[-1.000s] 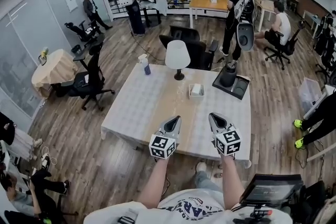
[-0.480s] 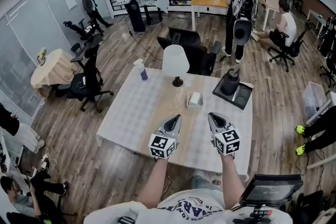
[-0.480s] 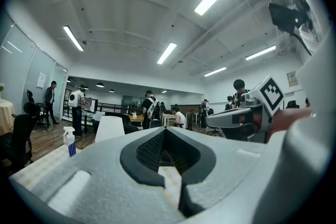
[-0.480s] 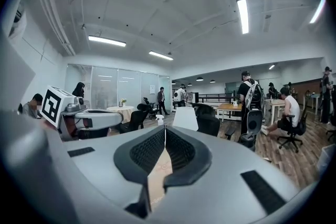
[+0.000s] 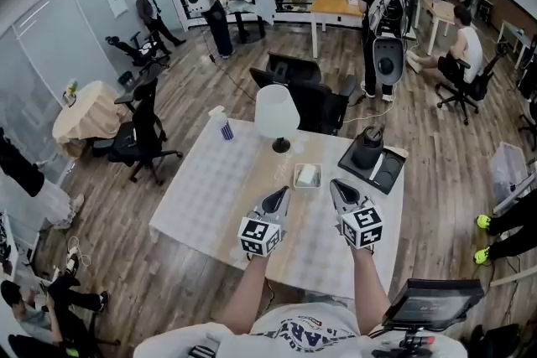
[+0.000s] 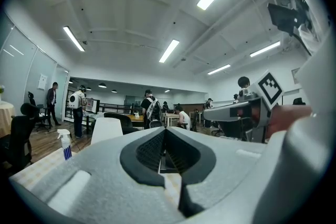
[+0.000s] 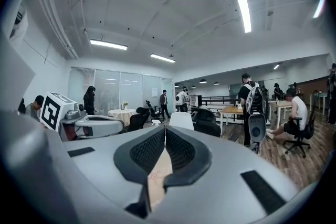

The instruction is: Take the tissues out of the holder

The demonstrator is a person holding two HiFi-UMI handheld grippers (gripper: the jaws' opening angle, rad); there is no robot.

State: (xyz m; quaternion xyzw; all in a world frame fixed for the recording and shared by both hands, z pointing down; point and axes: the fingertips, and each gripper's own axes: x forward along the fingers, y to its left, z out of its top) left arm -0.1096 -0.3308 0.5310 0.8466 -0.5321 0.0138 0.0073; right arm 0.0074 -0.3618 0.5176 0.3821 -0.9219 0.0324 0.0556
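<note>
A small square tissue holder (image 5: 307, 176) with white tissues in it stands on the checked tablecloth, just past my two grippers. My left gripper (image 5: 277, 195) hovers over the table's near half, a little left of the holder and short of it, jaws shut with nothing between them. My right gripper (image 5: 340, 189) is level beside it, to the holder's right, also shut and empty. In the left gripper view the closed jaws (image 6: 164, 131) fill the lower frame. In the right gripper view the shut jaws (image 7: 164, 131) meet at the tip.
On the table (image 5: 210, 189) stand a white lamp (image 5: 277, 115), a spray bottle (image 5: 221, 124) at the far left corner and a black tray with a dark jug (image 5: 369, 151) at the far right. Office chairs and several people stand beyond the table.
The person and both grippers have come forward toward the table; the holder now lies closer to the gripper tips. Both pairs of jaws stayed shut.
</note>
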